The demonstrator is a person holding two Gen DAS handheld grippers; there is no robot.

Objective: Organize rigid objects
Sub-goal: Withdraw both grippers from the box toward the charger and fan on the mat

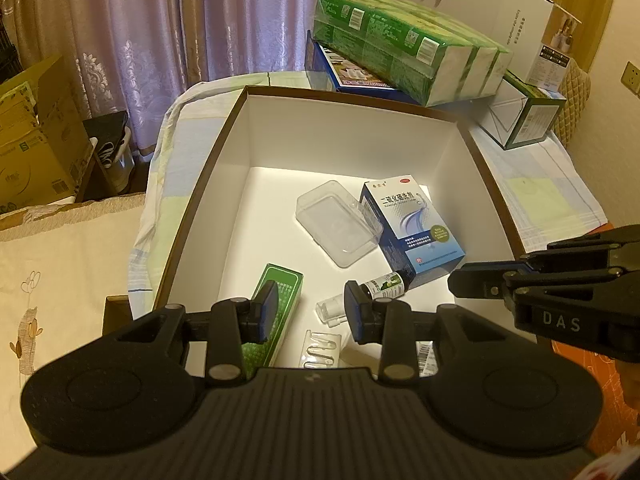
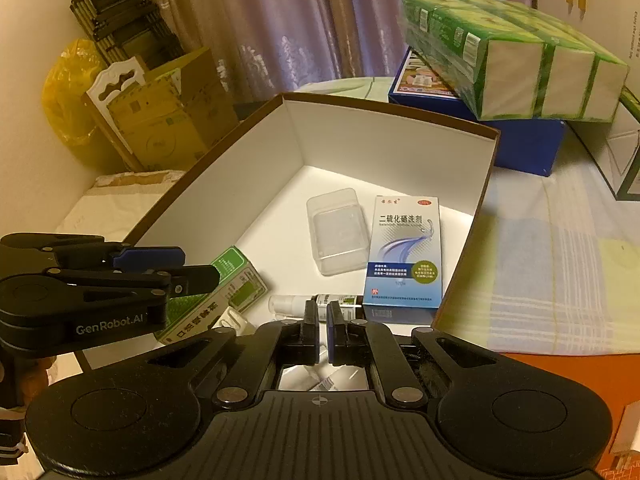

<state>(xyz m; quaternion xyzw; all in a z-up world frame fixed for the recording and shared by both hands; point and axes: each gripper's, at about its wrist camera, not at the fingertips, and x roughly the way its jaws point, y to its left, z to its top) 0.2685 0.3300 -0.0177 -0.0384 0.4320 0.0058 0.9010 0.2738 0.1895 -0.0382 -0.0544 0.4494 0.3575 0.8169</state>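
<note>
A white open box with a brown rim (image 1: 352,136) (image 2: 384,140) holds a blue medicine carton (image 1: 416,228) (image 2: 404,252), a clear plastic case (image 1: 338,222) (image 2: 338,232), a long green carton (image 1: 276,312) (image 2: 216,300), a small green-labelled bottle (image 1: 386,283) (image 2: 340,300), a small white spray bottle (image 1: 330,308) (image 2: 288,304) and a clear vial strip (image 1: 320,350). My left gripper (image 1: 310,312) (image 2: 200,268) is open and empty above the box's near end. My right gripper (image 2: 323,328) (image 1: 460,280) is nearly closed with nothing between its pads, just right of the left one.
Green tissue packs (image 1: 408,44) (image 2: 508,60) lie on a blue box (image 2: 520,136) behind the open box. A white carton (image 1: 536,32) and a green-edged box (image 1: 524,116) stand at the right. Cardboard boxes (image 1: 36,132) (image 2: 172,116) sit at the left by curtains.
</note>
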